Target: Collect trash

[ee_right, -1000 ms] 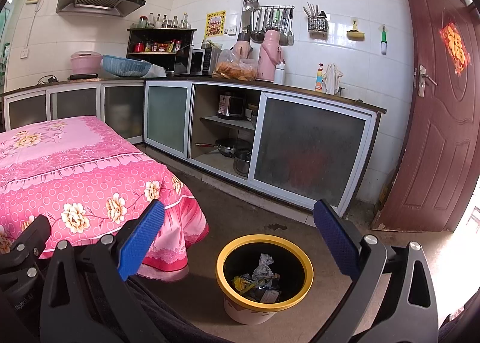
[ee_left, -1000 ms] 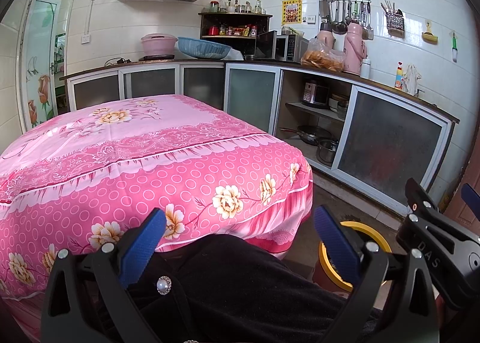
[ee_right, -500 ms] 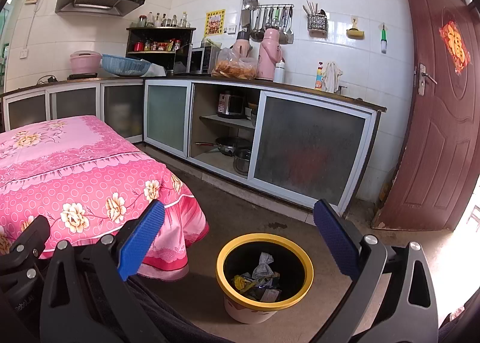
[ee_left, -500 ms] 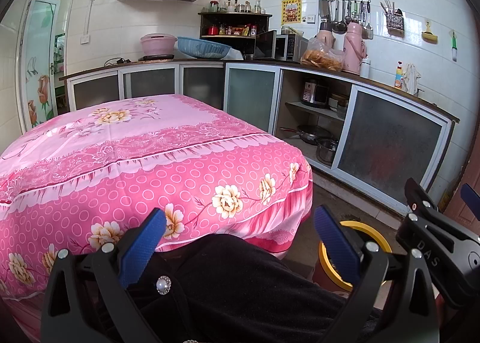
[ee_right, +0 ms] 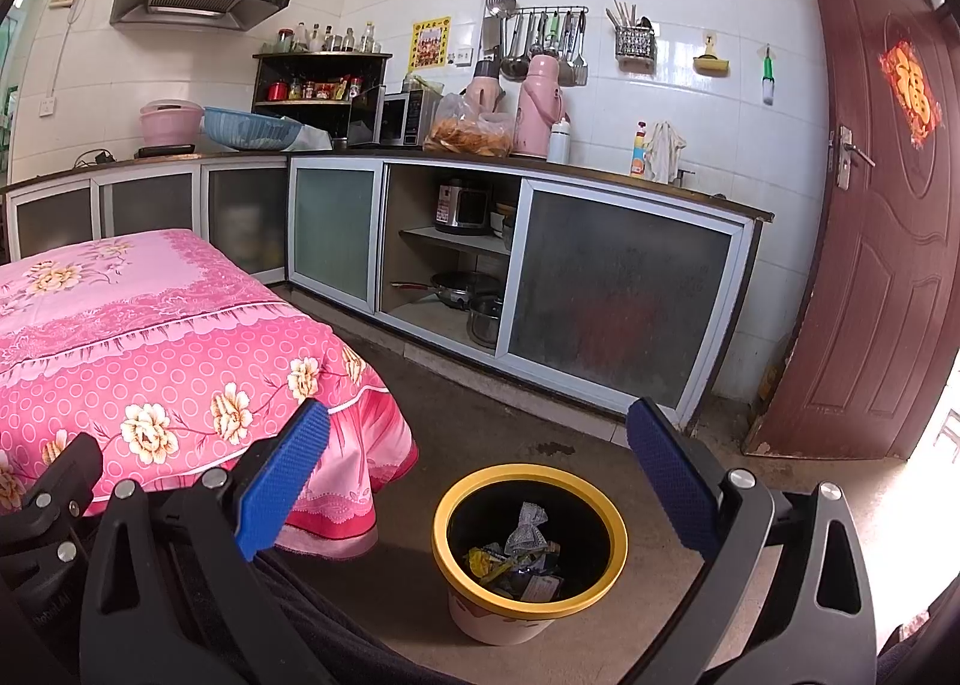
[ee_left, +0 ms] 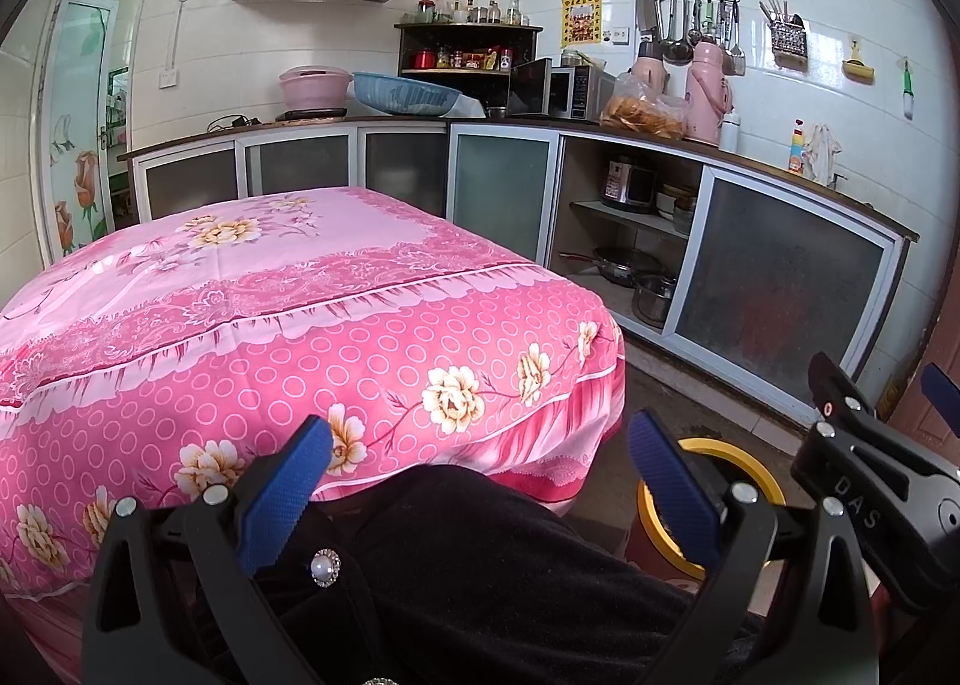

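A yellow-rimmed waste bin (ee_right: 591, 511) stands on the floor in the right wrist view, with crumpled wrappers (ee_right: 521, 553) lying inside it. My right gripper (ee_right: 480, 472) is open above and just short of the bin, nothing between its blue pads (ee_right: 282, 472). In the left wrist view my left gripper (ee_left: 480, 481) is also open and empty, held over a dark garment (ee_left: 480, 565) in front of the pink flowered tablecloth (ee_left: 288, 313). The bin's rim (ee_left: 753, 460) shows partly behind the left gripper's right finger. The right gripper's black frame (ee_left: 870, 481) sits at the right edge.
The cloth-covered table (ee_right: 120, 337) fills the left side. Kitchen cabinets (ee_right: 618, 301) with frosted doors run along the back, one bay open with pots (ee_right: 480, 313). A brown door (ee_right: 870, 241) stands ajar at right. Bare concrete floor (ee_right: 510, 421) surrounds the bin.
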`<state>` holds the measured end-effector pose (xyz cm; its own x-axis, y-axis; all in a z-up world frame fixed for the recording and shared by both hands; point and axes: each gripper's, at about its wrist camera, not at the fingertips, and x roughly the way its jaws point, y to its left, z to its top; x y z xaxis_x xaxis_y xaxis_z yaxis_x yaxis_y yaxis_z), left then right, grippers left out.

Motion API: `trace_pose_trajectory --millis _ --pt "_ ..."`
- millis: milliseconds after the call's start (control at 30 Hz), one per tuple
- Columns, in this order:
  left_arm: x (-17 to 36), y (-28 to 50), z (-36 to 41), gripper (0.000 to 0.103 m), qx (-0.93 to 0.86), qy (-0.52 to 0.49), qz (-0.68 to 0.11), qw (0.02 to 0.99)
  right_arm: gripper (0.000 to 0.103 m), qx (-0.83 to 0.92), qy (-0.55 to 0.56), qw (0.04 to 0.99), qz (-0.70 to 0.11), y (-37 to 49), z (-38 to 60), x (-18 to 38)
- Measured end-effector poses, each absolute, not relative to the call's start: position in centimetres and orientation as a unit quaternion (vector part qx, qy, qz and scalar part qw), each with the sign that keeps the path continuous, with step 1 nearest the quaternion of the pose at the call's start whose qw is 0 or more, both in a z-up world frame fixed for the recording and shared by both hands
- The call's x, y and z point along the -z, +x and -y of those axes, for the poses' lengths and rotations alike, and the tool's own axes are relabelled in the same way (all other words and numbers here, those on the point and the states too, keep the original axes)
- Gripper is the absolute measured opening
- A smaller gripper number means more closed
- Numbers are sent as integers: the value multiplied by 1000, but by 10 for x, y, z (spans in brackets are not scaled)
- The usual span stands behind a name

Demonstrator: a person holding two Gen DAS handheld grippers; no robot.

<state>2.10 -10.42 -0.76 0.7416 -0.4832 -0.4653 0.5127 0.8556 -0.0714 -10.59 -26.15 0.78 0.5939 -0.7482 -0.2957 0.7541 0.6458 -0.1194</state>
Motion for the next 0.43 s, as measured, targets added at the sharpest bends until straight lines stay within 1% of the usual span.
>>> trace_pose_trajectory --millis 433 --pt "9 27 101 95 270 34 -240 932 95 420 9 893 -161 -106 263 -9"
